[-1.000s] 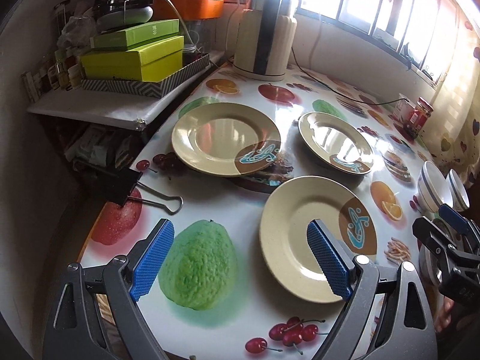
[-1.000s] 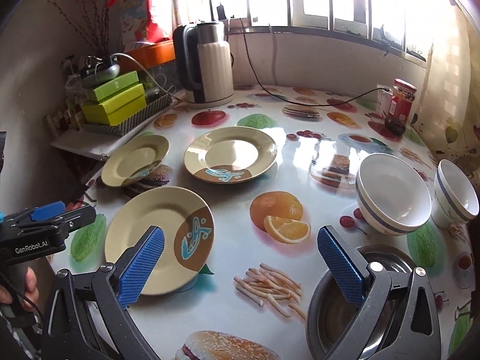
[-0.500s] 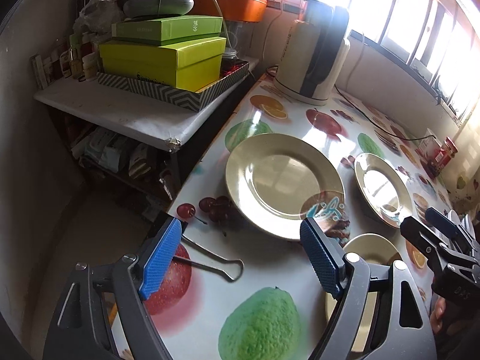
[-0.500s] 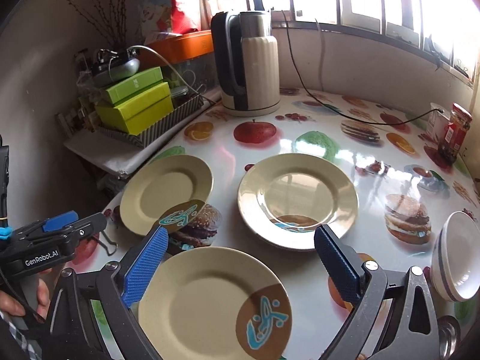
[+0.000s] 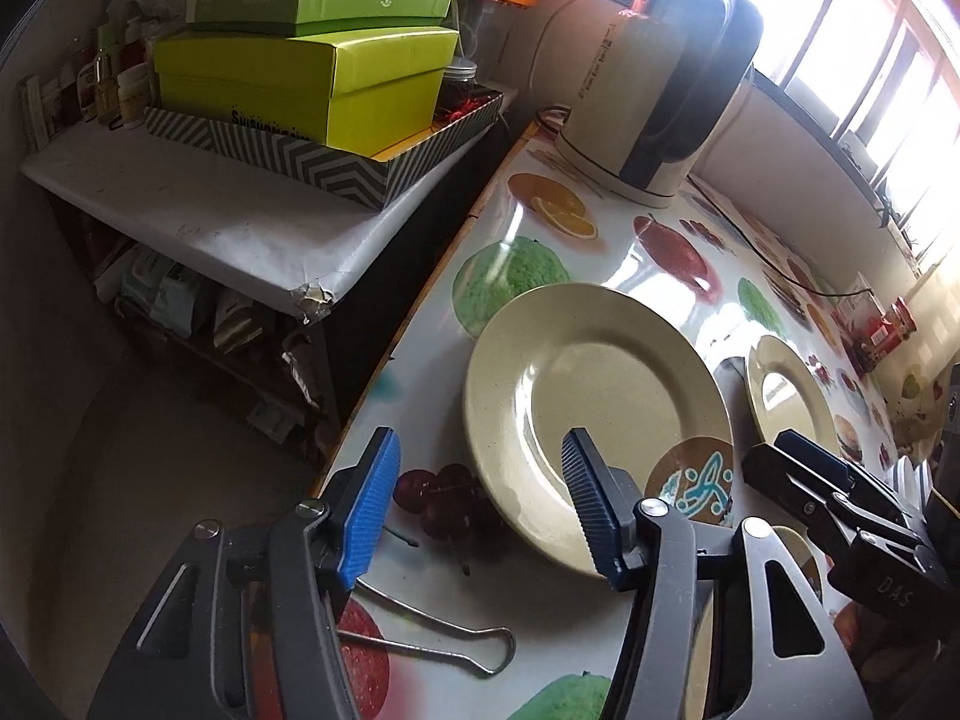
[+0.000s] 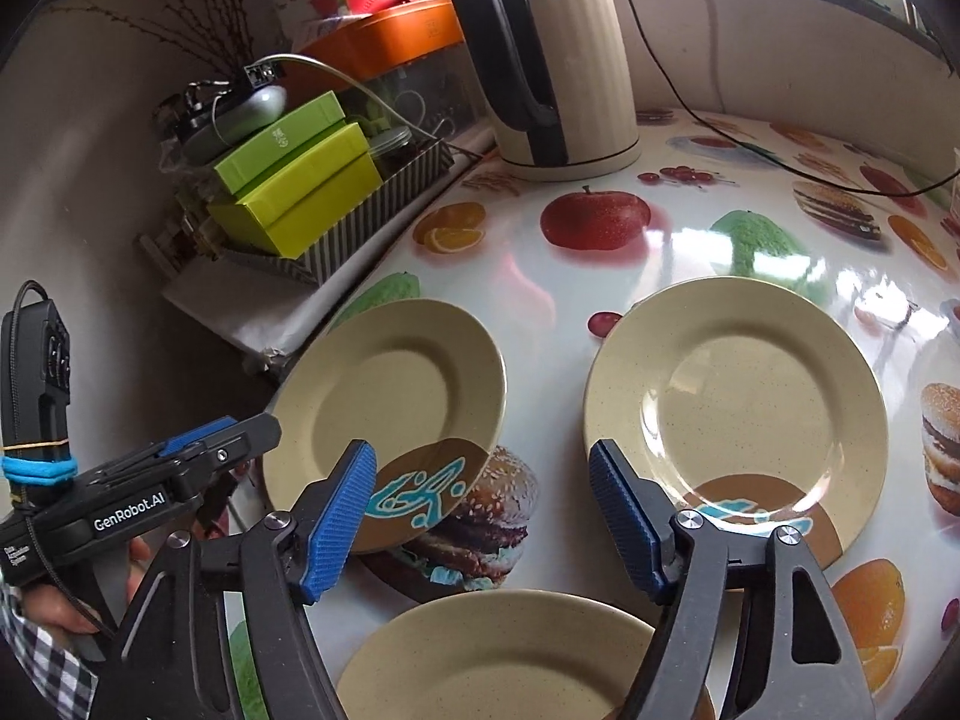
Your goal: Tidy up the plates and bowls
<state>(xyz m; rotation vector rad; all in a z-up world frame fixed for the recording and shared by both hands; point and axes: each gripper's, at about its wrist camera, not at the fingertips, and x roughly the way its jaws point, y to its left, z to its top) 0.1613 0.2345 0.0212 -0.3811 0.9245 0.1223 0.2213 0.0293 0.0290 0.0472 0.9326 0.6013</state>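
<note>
Three cream plates with a brown patch and teal mark lie on the fruit-print table. The left plate [image 5: 594, 408] [image 6: 390, 396] sits near the table's left edge. My left gripper [image 5: 480, 504] is open and empty, its right finger over that plate's near rim, its left finger over the printed cherries. The middle plate [image 6: 738, 408] [image 5: 780, 390] lies to the right. The near plate [image 6: 498, 654] is under my right gripper [image 6: 480, 516], which is open and empty, just above it. The bowls are out of view.
A cream and black kettle [image 6: 558, 60] [image 5: 660, 102] stands at the back with its cord across the table. A side shelf with green boxes [image 5: 312, 78] [image 6: 300, 186] is left of the table. A binder clip [image 5: 444, 648] lies by the table's [image 5: 630, 618] near left edge.
Both grippers have moved forward and left across the table. The left gripper has come over the left plate's near rim. The right gripper has left the bowls and now hovers over the near plate.
</note>
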